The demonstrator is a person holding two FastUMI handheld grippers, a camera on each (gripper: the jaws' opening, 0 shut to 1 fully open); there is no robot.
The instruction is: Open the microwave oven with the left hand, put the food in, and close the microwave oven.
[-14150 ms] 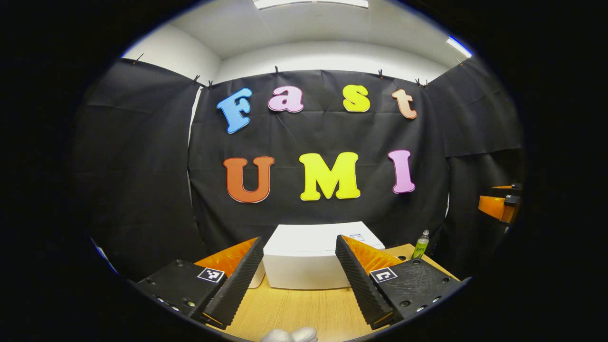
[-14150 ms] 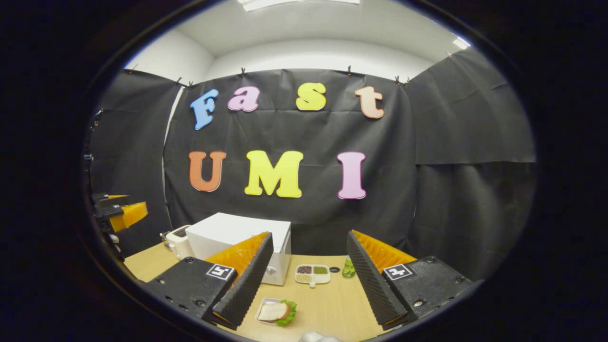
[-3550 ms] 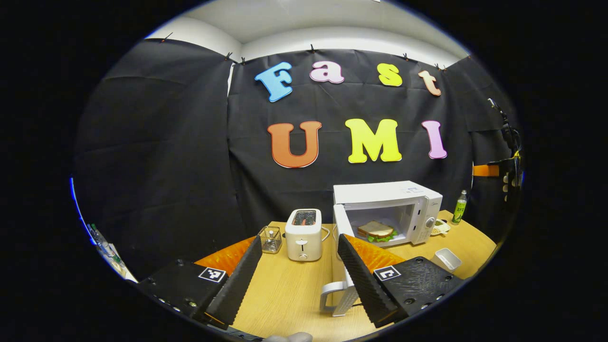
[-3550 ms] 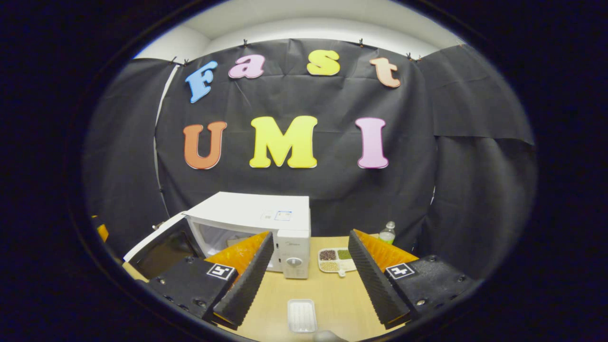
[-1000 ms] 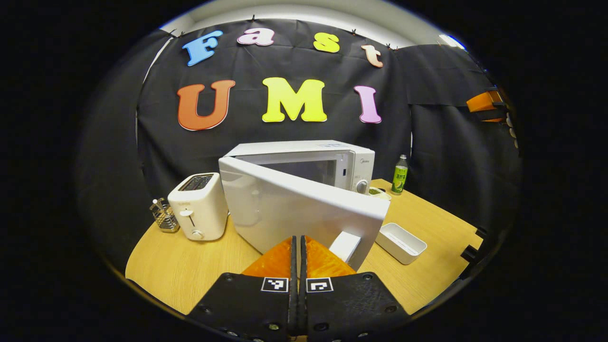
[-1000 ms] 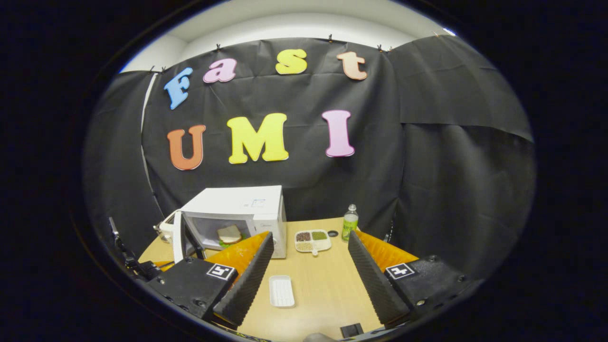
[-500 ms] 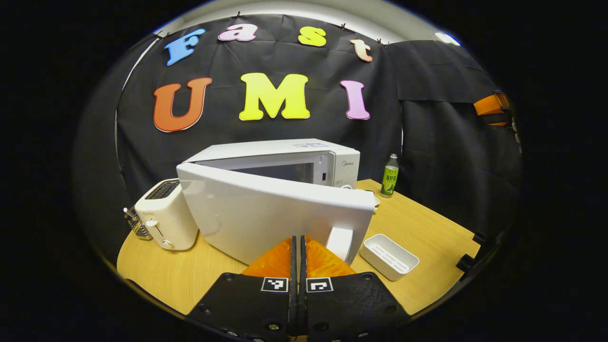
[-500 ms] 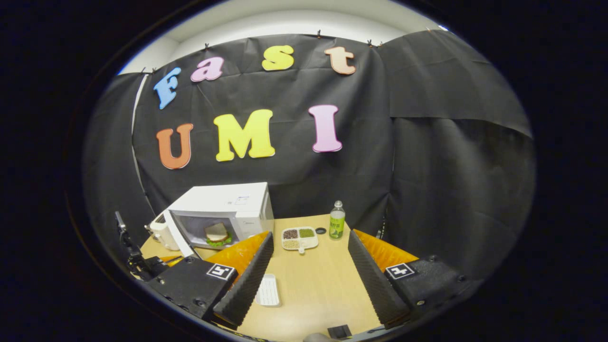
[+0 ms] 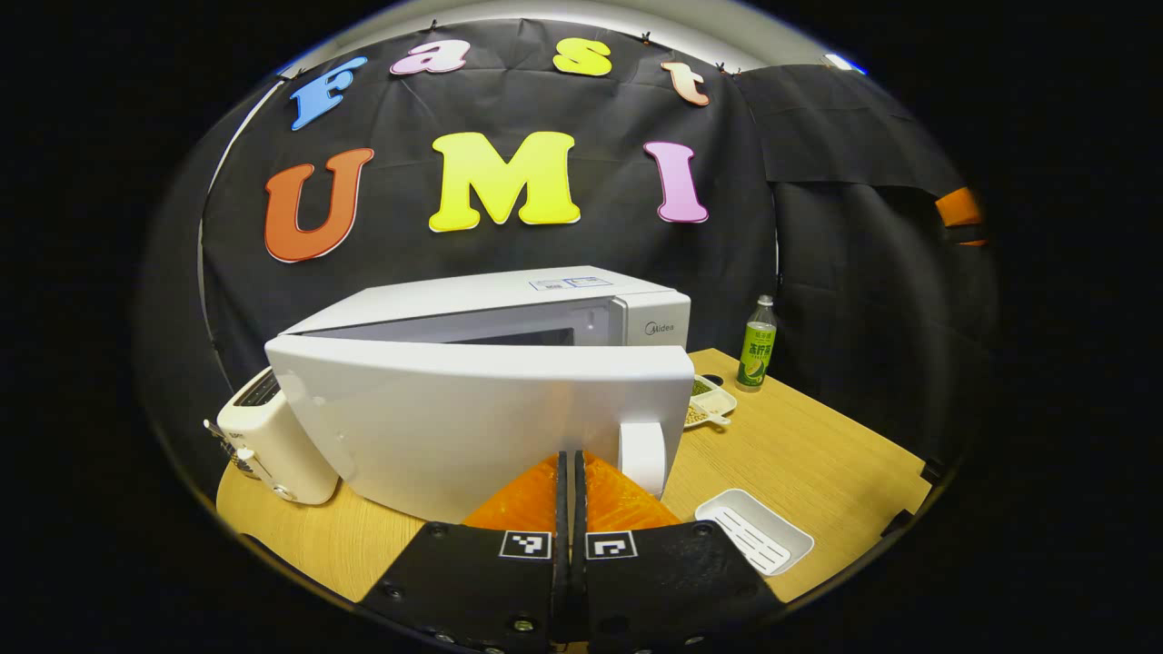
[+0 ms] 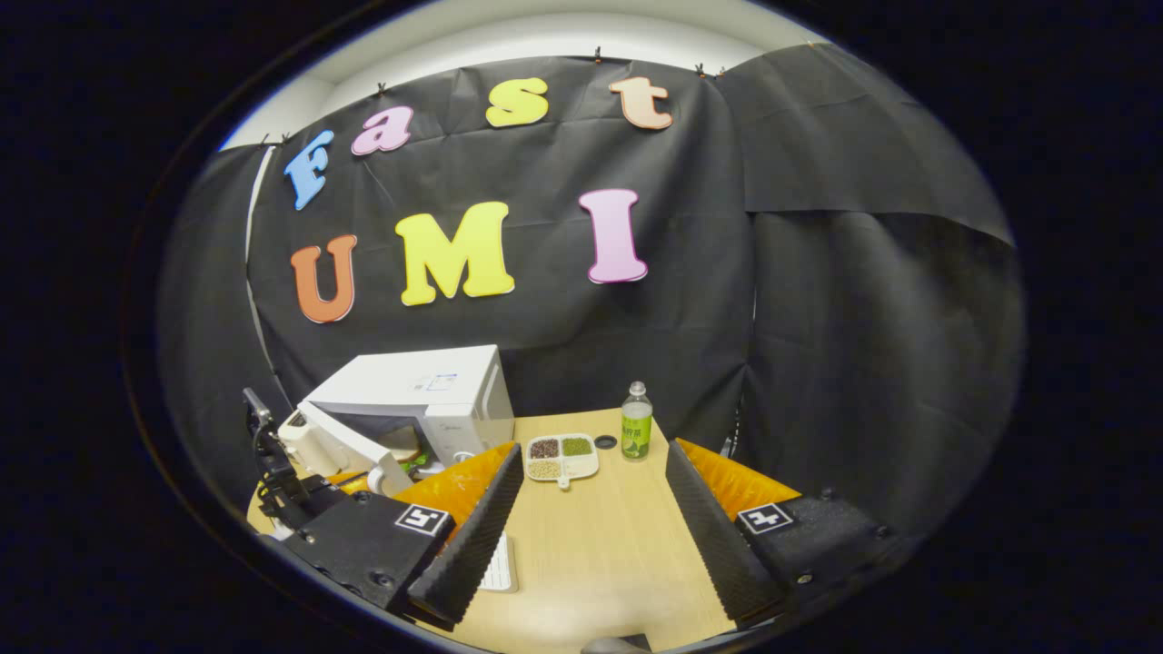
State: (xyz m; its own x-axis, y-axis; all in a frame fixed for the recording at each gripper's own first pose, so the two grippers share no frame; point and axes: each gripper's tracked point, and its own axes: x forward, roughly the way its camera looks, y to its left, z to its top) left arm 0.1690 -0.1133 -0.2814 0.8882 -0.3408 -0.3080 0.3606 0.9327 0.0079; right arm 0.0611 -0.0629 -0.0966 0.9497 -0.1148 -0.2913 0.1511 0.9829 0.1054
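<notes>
The white microwave (image 9: 509, 295) stands on the wooden table (image 9: 809, 454), its door (image 9: 472, 418) ajar by a narrow gap. My left gripper (image 9: 571, 461) is shut with nothing between its fingers, and its tips rest against the door's outer face just left of the handle (image 9: 641, 457). In the right gripper view the microwave (image 10: 427, 391) sits at the left with the door (image 10: 341, 443) angled toward it. A bit of the sandwich (image 10: 407, 447) shows inside. My right gripper (image 10: 591, 509) hangs open over the table, well to the right of the microwave.
A white toaster (image 9: 263, 440) stands left of the microwave. An empty white tray (image 9: 754, 530) lies near the front right. A divided dish (image 10: 561, 457), a green bottle (image 10: 636, 421) and its cap (image 10: 606, 441) sit behind it.
The door has swung further toward the microwave, with my shut left gripper following against it. The right gripper view has drifted back and to the right.
</notes>
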